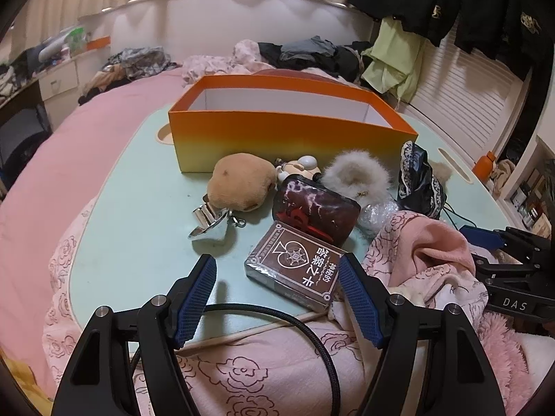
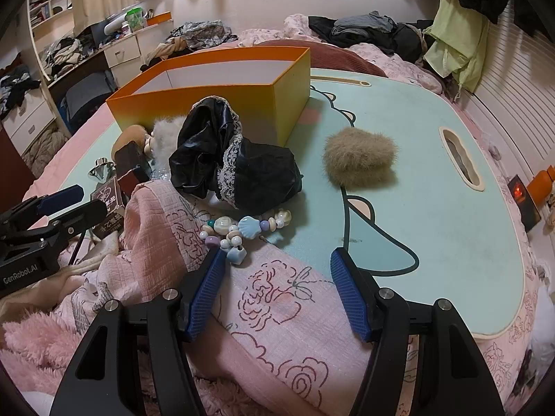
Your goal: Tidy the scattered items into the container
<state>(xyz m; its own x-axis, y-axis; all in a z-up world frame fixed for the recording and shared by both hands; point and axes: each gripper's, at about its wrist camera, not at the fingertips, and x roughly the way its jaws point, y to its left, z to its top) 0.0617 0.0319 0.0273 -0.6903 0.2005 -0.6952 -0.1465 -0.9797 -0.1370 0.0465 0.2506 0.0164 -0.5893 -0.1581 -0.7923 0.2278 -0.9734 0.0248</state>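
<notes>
An empty orange box (image 1: 288,131) stands at the back of a mint lap table (image 1: 138,208). In front of it lie a tan plush (image 1: 239,183), a small figure (image 1: 298,168), a white fluffy puff (image 1: 357,176), a silver trinket (image 1: 210,223), a dark red marbled case (image 1: 315,208) and a brown card box (image 1: 295,270). My left gripper (image 1: 277,263) is open just short of the card box, touching nothing. My right gripper (image 2: 277,260) is open over the pink blanket. Just beyond its left finger lies a shell-bead bracelet (image 2: 242,228), with black lace cloth (image 2: 236,170) and a brown furry puff (image 2: 360,161) farther on.
A pink floral blanket (image 2: 277,312) covers the table's near edge, and a black cable (image 1: 277,315) crosses it. The table sits on a pink bed with piled clothes (image 1: 312,52) behind. Each gripper shows at the side of the other's view: right gripper (image 1: 499,242), left gripper (image 2: 69,201).
</notes>
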